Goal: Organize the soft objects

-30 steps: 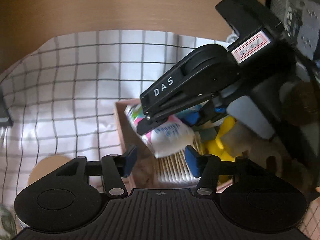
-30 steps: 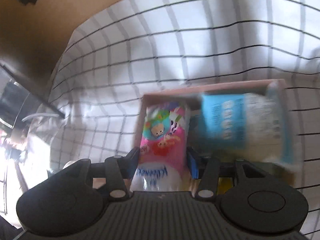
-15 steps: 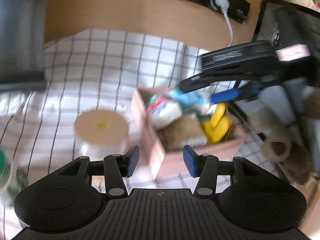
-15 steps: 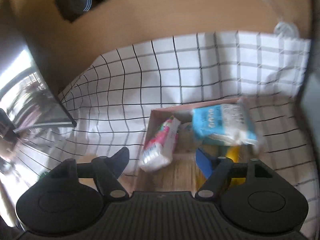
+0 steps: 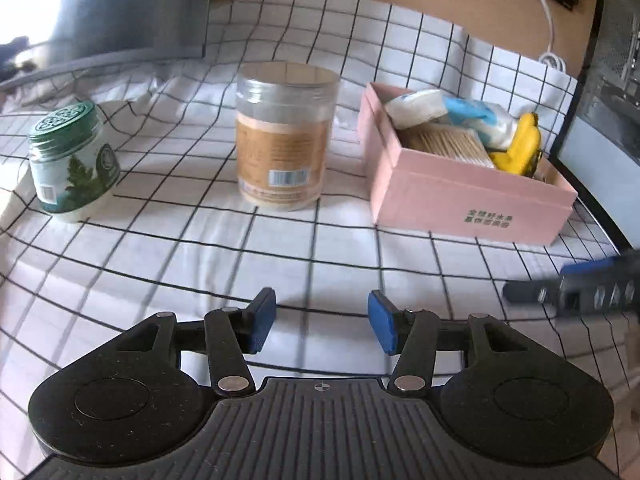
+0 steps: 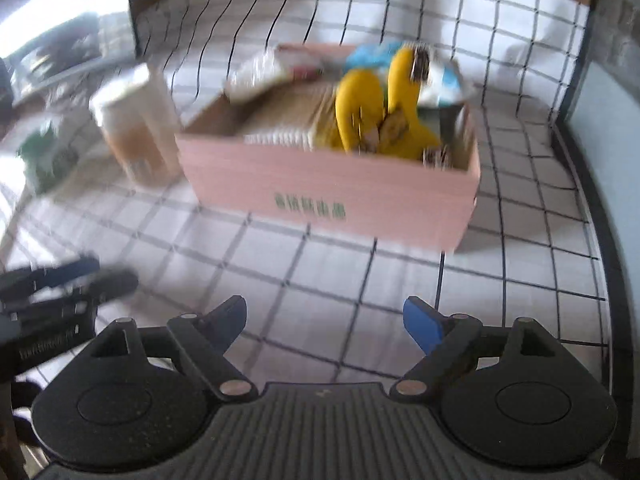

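- Left black two-finger gripper with blue pads (image 5: pixel 321 322) at bottom centre of the left wrist view, fingers spread apart, nothing between them, hovering over the white black-checked tablecloth (image 5: pixel 280 248)
- Right black gripper with blue pads (image 6: pixel 325 322) at bottom centre of the right wrist view, fingers wide apart and empty; also seen as a blurred dark shape at the right edge of the left wrist view
- Open pink rectangular cardboard box with green printed characters (image 5: pixel 472 196) resting on the cloth, right of centre in the left wrist view, well apart from both grippers; centre of the right wrist view, blurred
- Inside the box: yellow plush toy (image 5: pixel 520 144) toward its right end, light blue soft packet (image 5: pixel 476 118) behind it, white soft pack (image 5: pixel 416 106) at the upper left corner, flat bundle of pale wooden sticks (image 5: pixel 448 142) in the middle
- Clear plastic cylindrical jar with a tan label and barcode (image 5: pixel 285 136) standing upright just left of the box, not touching it
- Squat white jar with a green lid and tree picture (image 5: pixel 72 164) upright at the left of the frame, apart from the clear jar
- White cable (image 5: pixel 546 12) running down the brown wall at upper right
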Available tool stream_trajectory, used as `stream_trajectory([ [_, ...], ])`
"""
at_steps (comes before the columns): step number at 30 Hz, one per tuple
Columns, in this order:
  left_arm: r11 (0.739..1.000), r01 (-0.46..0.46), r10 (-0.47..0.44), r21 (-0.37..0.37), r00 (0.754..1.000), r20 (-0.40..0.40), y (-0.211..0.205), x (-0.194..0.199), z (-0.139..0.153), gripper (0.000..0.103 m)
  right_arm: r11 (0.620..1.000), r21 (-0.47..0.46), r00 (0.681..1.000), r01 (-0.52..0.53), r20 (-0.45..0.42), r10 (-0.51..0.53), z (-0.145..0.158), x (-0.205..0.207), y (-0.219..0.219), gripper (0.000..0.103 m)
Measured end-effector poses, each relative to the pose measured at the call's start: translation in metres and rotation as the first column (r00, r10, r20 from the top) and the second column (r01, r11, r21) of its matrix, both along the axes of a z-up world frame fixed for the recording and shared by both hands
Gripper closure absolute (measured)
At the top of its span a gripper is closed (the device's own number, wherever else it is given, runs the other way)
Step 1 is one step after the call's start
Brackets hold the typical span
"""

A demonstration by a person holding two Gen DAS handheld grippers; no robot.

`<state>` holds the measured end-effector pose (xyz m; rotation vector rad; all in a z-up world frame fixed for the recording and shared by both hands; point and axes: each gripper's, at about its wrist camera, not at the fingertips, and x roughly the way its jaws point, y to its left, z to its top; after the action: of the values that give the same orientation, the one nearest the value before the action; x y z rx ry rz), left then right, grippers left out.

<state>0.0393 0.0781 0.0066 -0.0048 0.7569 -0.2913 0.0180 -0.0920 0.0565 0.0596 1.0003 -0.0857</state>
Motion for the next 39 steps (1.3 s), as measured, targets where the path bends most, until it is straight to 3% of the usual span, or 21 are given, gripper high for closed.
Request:
stream_trajectory([
  [5, 0.997, -0.056, 0.052, 0.055, 0.997, 0.063, -0.034, -0.014, -0.006, 0.035, 0.996, -0.057, 0.997, -0.064, 0.041, 0.066, -0.016, -0.005, -0.01, 0.0],
  [10, 0.993, -0.095, 0.089, 0.075, 0.993, 0.078, -0.055, -0.03, -0.007, 0.035, 0.995, -0.068, 0.987, -0.069, 0.142, 0.078, -0.023, -0.012, -0.025, 0.0],
  [22, 0.983, -0.161, 0.153, 0.091, 0.984, 0.088, -0.065, -0.032, -0.009, 0.035, 0.993, -0.076, 0.968, -0.093, 0.226, 0.108, -0.027, -0.02, -0.034, 0.0],
  [39, 0.982, -0.163, 0.156, 0.09, 0.984, 0.087, -0.065, -0.032, -0.009, 0.034, 0.993, -0.078, 0.967, -0.089, 0.23, 0.105, -0.028, -0.02, -0.034, 0.0],
])
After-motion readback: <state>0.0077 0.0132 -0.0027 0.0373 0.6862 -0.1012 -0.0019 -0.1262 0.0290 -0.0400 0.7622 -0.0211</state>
